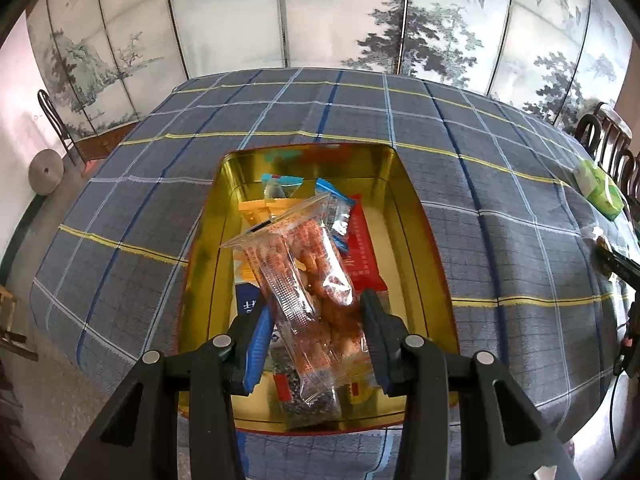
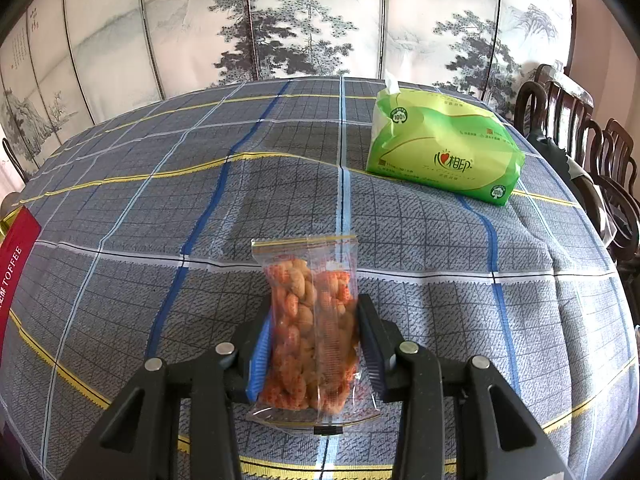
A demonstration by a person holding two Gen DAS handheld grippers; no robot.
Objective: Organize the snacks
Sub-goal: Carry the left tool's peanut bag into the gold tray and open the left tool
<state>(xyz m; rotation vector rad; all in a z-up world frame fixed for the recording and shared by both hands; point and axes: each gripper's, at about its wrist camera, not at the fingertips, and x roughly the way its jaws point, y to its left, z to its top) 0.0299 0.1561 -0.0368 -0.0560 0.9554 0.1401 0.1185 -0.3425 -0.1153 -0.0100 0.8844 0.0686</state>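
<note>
Clear-plastic snack packet (image 1: 304,280) with orange-red pieces clamped between the left gripper (image 1: 316,312) jaws, black finger on the right side, blue-padded finger (image 1: 258,344) on the left, both pressing the wrapper. Held tilted, top seal leaning up-left, over the open gold tin (image 1: 416,216). Lower end of packet down among the tin's contents; touching them or not, cannot tell. Inside tin: red packet (image 1: 362,248) right of centre, blue-and-clear wrappers (image 1: 280,186) toward the far wall, orange-yellow packet (image 1: 260,206) on the left, white-and-blue pack (image 1: 246,300) near the left finger, dark speckled packet (image 1: 316,404) at the near edge. Tin resting on grey-blue plaid tablecloth (image 1: 500,184) with yellow and blue stripes. Green tissue pack (image 1: 600,188) far right on the cloth. Painted folding screen (image 1: 320,12) with ink trees behind the table, dark wooden chairs (image 1: 612,140) at right.

Right gripper (image 2: 316,332) also clenched on a second clear packet of orange-red snacks (image 2: 310,320), same blue pad left, black finger right, wrapper squeezed between. Packet upright-ish along the fingers, yellow-edged top seal pointing away, bottom seal near the camera. Lifted or lying on the cloth, cannot tell. Same plaid cloth (image 2: 160,240) beneath. Green tissue pack (image 2: 440,152) well apart, up-right, white tissue poking out top. Red lid or box edge lettered TOFFEE (image 2: 14,264) at far left border. Screen (image 2: 280,20) behind, chairs (image 2: 580,140) at right.
</note>
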